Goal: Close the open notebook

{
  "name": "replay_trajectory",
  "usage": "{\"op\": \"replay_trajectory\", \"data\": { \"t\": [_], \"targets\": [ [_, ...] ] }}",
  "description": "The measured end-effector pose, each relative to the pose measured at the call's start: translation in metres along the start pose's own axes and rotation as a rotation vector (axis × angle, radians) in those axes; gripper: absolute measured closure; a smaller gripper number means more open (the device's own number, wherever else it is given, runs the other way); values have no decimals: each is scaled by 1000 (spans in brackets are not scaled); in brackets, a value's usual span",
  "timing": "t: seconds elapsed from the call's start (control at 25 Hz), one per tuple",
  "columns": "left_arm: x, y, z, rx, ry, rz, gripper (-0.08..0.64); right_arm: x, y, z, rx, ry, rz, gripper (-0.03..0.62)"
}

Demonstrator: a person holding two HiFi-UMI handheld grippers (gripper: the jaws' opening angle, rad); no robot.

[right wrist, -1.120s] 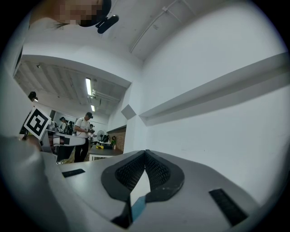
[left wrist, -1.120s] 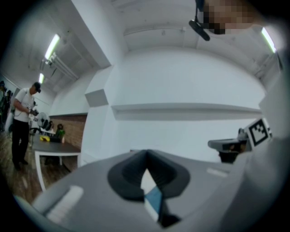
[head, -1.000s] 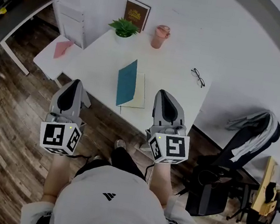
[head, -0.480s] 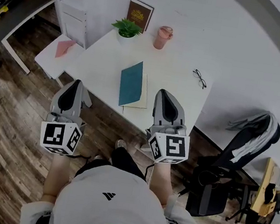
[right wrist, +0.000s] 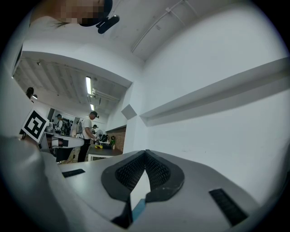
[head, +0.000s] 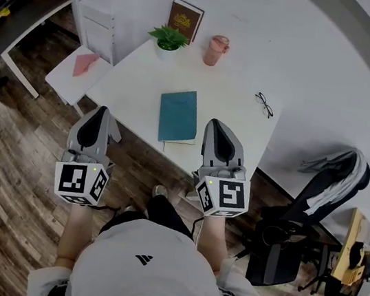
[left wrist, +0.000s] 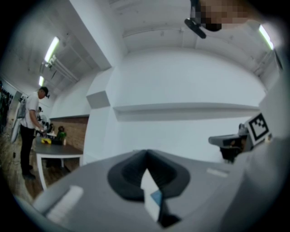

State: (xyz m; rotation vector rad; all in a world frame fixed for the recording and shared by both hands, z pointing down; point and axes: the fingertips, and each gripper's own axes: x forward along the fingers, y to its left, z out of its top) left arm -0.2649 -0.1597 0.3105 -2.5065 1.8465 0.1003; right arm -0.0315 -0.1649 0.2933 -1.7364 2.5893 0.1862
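Lying closed: flat teal rectangular notebook [head: 178, 115] on smooth white table [head: 234, 120] | left gripper [left wrist: 146, 156] jaws pressed together, holding nothing | right gripper [right wrist: 145, 156] likewise | brown book [head: 183, 19] gold lettering unreadable

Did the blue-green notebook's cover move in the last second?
Yes. The notebook cover has dropped rightward, toward the glasses, and now lies flat over the pages on the table.

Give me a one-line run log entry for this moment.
notebook: closed, flat on table | left gripper: shut, empty | right gripper: shut, empty
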Motion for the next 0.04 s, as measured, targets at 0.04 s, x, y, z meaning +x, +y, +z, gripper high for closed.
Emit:
{"op": "replay_trajectory", "data": {
  "t": [0.04],
  "targets": [
    [1,1,0,-1,1,0,551,1,0,0,1,1,-1,595]
  ]
}}
